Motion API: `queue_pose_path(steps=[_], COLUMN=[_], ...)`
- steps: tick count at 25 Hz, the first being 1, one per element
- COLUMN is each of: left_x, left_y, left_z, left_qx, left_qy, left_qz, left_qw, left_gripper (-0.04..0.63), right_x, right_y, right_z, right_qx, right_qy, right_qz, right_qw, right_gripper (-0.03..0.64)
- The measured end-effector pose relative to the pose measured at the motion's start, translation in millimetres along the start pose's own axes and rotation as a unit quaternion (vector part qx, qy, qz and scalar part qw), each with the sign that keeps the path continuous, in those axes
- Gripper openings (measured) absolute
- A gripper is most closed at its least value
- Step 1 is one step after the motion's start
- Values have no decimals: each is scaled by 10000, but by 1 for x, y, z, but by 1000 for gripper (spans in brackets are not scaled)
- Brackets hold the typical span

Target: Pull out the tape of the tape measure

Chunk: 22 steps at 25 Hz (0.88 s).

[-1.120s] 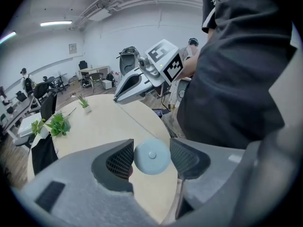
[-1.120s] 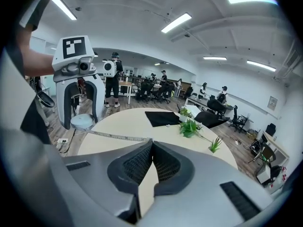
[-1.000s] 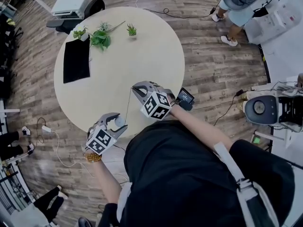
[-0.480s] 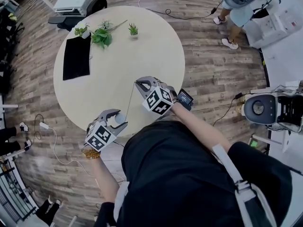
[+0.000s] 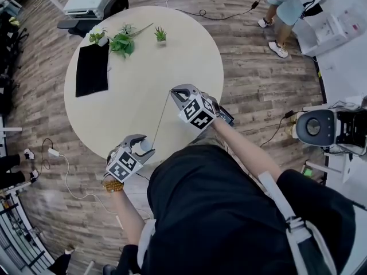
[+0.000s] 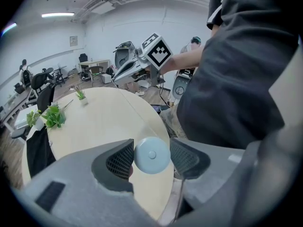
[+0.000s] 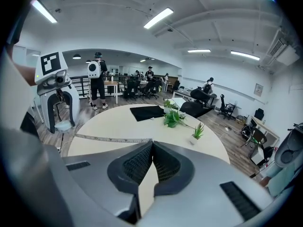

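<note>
While left claw [image 5: 143, 145] grips tape measure [image 6: 152, 155] | right claw [image 5: 174, 90], clamped on tape [image 5: 161, 116], has drawn farther away.

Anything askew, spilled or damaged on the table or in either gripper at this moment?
Nothing stands out. The left gripper holds the round tape measure case, and the right gripper pinches the tape, which runs straight between them over the table. The black mat lies flat, and the small potted plant stands upright.
</note>
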State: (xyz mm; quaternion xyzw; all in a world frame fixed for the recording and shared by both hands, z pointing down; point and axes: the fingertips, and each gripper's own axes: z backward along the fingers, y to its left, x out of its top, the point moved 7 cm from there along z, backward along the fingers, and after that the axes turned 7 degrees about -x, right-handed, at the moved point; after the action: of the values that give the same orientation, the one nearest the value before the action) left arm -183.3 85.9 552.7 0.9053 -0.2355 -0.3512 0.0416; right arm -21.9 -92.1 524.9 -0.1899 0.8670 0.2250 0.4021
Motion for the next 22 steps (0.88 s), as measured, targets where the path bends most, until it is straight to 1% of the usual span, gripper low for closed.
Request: queue_pose_path(steps=[6, 9, 11, 16, 20, 22], left_x=[3, 0, -4, 7, 11, 11], left_y=[3, 2, 1, 3, 7, 9], left_z=[-1, -3, -5, 1, 0, 1], left_qx=[42, -37, -57, -50, -55, -24], left_qy=[-88, 72, 121, -308, -277, -258], left_qz=[11, -27, -14, 83, 26, 19], left_qw=[10000, 10000, 9999, 9995, 9996, 9997], left_gripper=[249, 249, 249, 249, 244, 229], right_x=[-6, -9, -10, -15, -22, -24], right_y=[-12, -31, -44, -61, -70, -76], right_z=[2, 5, 7, 13, 14, 15], right_qx=[-173, -462, -586, -671, -817, -887], right_qy=[90, 138, 143, 184, 217, 269], right_qz=[-135, -375, -411, -364, -577, -685], right_qw=[9997, 9981, 9973, 9969, 9948, 9933], right_gripper=[3, 3, 3, 3, 3, 3])
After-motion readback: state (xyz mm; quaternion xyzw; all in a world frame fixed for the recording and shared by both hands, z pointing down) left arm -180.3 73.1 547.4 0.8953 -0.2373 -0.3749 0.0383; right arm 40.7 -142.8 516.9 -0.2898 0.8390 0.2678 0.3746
